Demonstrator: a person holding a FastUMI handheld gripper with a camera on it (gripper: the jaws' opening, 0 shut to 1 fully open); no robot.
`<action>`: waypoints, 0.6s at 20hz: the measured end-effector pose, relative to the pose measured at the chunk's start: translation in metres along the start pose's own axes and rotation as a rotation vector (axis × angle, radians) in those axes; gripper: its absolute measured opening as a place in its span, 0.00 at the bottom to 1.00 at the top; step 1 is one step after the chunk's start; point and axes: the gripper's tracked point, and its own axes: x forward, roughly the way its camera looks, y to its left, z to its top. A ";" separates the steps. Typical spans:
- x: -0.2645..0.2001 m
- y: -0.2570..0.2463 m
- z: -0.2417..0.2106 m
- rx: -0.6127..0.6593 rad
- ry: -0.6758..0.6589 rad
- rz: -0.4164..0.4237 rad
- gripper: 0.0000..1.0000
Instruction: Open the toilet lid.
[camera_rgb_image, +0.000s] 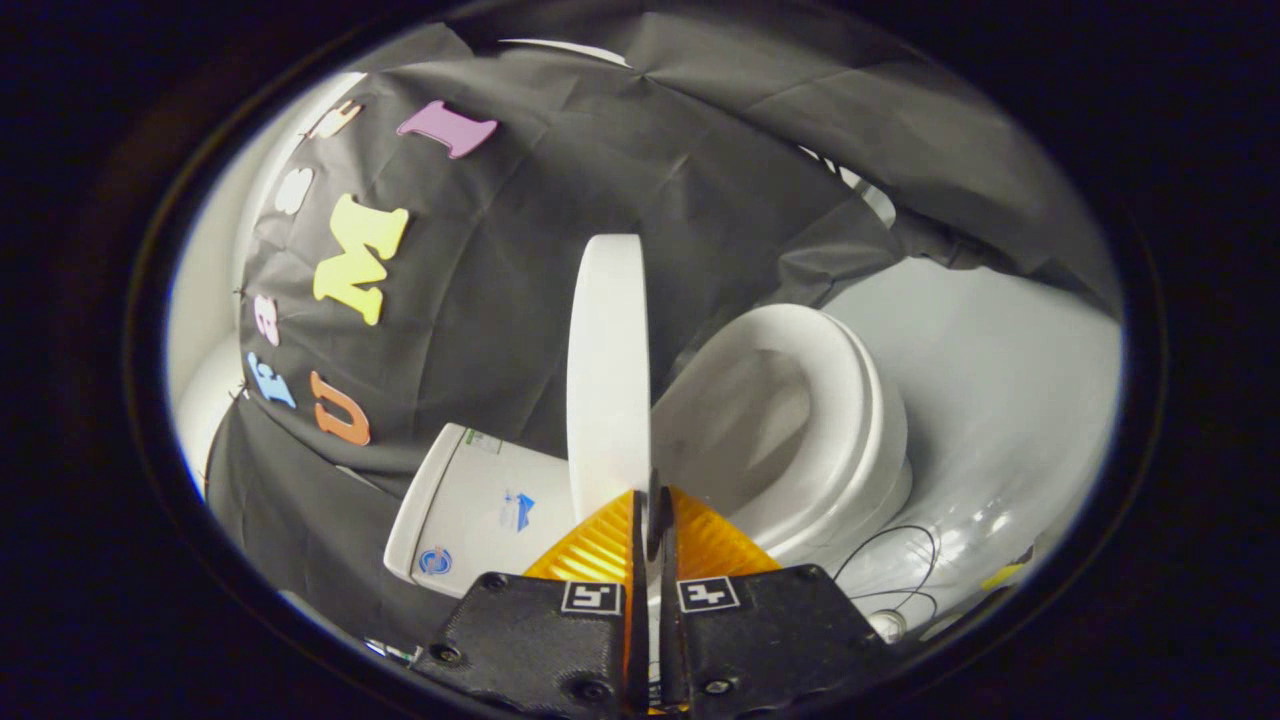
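Observation:
A white toilet lid stands lifted off the seat, seen edge-on and running straight ahead from my fingers. My gripper is shut on the lid's near edge, one finger on each face. To the right of the lid lies the white seat ring over the open bowl. To the left of the lid is the white tank, with small stickers on it. The whole view is rolled sideways.
Black cloth hangs behind the toilet. A pale grey floor spreads past the bowl. A thin black cable loops on the floor by the toilet's base.

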 end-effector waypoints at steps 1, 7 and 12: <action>-0.001 0.004 0.000 -0.016 -0.004 -0.003 0.08; -0.002 0.027 -0.004 -0.083 -0.018 -0.026 0.08; -0.004 0.044 -0.005 -0.110 -0.023 -0.027 0.08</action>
